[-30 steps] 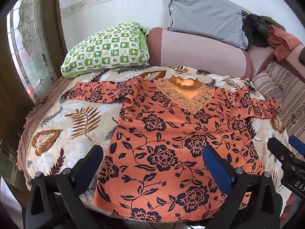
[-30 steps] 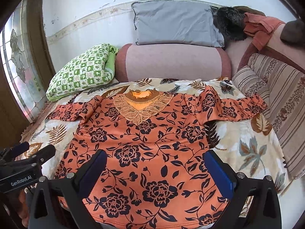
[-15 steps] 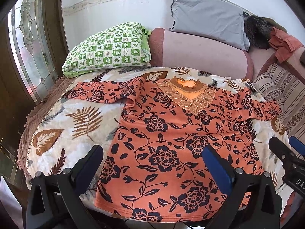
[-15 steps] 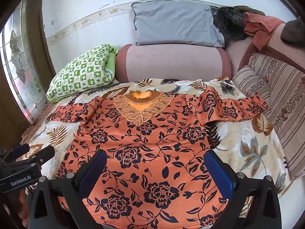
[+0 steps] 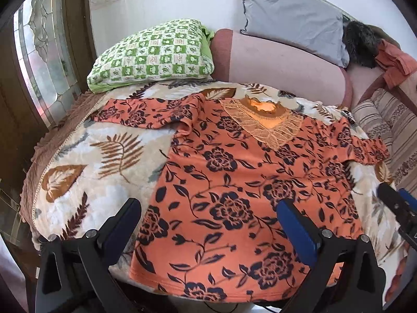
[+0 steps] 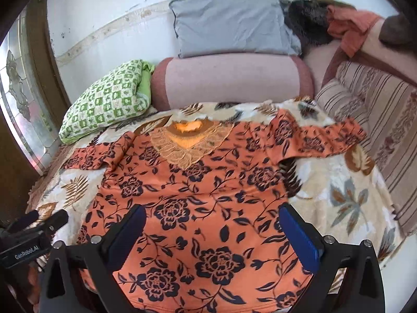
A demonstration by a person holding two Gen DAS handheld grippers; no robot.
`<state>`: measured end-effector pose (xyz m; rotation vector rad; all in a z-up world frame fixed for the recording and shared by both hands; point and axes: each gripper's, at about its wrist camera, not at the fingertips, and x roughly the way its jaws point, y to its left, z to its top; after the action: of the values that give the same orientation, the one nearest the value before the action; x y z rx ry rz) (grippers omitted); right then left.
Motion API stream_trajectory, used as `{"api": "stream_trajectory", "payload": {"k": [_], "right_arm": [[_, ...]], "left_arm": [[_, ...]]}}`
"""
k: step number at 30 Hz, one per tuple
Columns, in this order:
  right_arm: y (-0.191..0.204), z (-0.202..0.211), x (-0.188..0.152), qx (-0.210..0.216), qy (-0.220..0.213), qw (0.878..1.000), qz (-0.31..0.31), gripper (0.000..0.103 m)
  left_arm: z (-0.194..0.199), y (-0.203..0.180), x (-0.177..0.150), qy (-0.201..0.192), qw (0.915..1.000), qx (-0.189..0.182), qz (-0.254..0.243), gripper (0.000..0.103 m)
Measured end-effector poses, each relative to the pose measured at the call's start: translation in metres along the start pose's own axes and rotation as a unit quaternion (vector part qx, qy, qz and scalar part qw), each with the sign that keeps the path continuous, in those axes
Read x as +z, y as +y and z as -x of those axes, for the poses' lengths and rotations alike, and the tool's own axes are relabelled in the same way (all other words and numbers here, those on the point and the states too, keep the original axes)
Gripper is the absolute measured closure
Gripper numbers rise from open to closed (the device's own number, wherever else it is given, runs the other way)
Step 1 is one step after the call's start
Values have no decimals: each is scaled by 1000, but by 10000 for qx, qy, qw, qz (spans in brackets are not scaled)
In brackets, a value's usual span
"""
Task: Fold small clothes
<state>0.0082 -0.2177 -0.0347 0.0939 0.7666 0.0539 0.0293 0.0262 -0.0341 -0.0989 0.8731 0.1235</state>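
Left wrist view shows the left gripper [image 5: 208,206] with its 2 blue-padded fingers spread wide and nothing between them, hovering over the near hem of an orange floral top [image 5: 242,190]. Right wrist view shows the right gripper [image 6: 212,210] in the same posture, fingers wide apart and empty, above the lower part of the same top [image 6: 198,198].

That top lies flat and face up on a leaf-print blanket [image 5: 86,172] that covers the bed, hem toward the cameras and lace neckline [image 5: 268,122] toward the far side. Both short sleeves are spread outward: 1 reaches toward the green checked pillow [image 5: 153,54], the other toward the striped cushion [image 6: 378,109] at the right. The fabric looks mostly smooth, with small wrinkles at the underarms.

Behind the neckline sits a pink bolster [image 6: 229,78], and a grey pillow [image 6: 232,23] leans on the wall above it. A dark furry item [image 6: 307,23] and a rust-coloured cloth [image 6: 349,28] rest at the far right corner. A leaded glass window [image 5: 44,60] stands at the left.

In the left wrist view the tip of the right gripper appears at the right edge; in the right wrist view the left gripper appears at the lower left, well apart from the garment's centre.
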Motion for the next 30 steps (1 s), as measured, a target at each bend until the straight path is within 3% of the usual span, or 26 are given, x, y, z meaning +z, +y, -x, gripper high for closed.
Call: {"api": "stream_trajectory", "payload": {"k": [12,30], "right_arm": [[8,-5,14,-36,-141,9998,104,0],[11,-27,20,25,56,9999,89,0]], "left_arm": [[-4,-4,14,-102,9999,11,-123,0],[-24,-9,22,29,9998,76,-191,0]]}}
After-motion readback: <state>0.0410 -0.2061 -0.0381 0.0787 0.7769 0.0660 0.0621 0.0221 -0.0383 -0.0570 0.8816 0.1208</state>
